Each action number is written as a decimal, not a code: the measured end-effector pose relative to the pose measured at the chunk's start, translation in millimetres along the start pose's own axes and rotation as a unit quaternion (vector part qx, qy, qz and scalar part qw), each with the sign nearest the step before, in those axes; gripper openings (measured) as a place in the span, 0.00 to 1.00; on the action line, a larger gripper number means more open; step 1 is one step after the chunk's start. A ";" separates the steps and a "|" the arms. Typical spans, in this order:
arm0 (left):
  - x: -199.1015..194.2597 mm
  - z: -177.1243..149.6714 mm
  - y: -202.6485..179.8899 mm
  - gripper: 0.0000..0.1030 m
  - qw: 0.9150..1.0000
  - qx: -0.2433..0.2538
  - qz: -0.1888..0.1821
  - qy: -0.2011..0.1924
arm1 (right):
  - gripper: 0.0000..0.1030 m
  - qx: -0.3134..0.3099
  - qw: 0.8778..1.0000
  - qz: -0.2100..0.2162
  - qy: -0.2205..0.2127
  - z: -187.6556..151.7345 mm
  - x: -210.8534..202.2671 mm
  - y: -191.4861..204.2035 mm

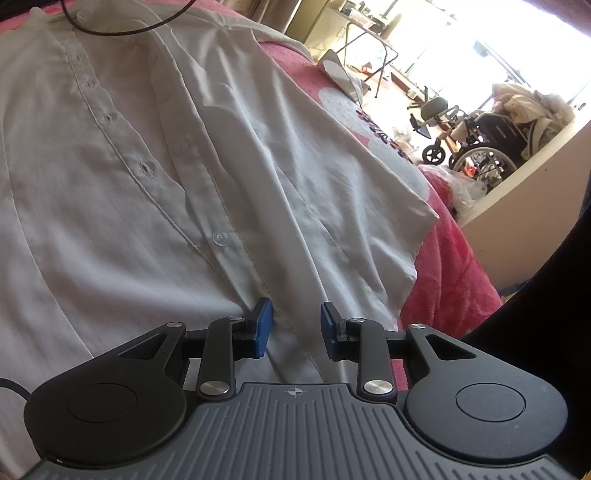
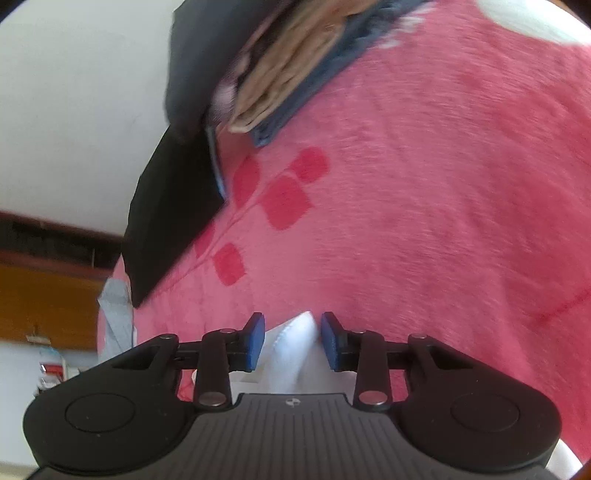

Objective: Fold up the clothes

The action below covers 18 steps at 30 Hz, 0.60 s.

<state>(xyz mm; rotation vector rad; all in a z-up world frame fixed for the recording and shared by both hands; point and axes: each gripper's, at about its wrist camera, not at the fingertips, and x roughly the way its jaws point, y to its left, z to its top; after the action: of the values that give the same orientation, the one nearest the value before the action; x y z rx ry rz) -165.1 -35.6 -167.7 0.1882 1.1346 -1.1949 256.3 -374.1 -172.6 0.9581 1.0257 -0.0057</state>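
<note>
Between left tongs: shirt placket | right tongs: white corner

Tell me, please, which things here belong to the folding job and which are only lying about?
Belong to the job:
- white shirt, spread on the pink blanket
- left tongs, right tongs

Only lying about:
- stack of folded clothes
- black cable
- wheelchair
</note>
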 end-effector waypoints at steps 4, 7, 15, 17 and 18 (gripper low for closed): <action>0.6 -0.4 -0.1 0.27 1.000 -0.002 0.002 -0.001 | 0.07 -0.069 0.997 -0.027 -0.010 -11.1 0.8 19.4; 0.4 -0.7 0.4 0.27 1.000 -0.004 0.001 -0.001 | 0.05 -0.151 0.987 -0.040 -0.042 -22.0 -7.2 34.9; 0.3 -0.5 0.9 0.27 1.000 -0.005 0.000 0.000 | 0.04 -0.508 0.832 -0.159 -0.155 -89.6 2.4 92.8; -0.1 -0.5 1.6 0.27 1.000 -0.004 -0.001 0.001 | 0.05 -0.521 0.817 -0.196 -0.153 -91.6 16.4 93.0; 0.0 -0.6 1.6 0.27 1.000 -0.004 -0.001 0.000 | 0.06 -0.507 0.826 -0.199 -0.148 -87.7 19.4 91.7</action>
<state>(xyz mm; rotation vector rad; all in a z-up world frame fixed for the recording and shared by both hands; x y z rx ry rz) -164.1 -34.6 -168.6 0.1811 1.1409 -1.1911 242.6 -250.8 -139.8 -0.2401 0.7510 0.0415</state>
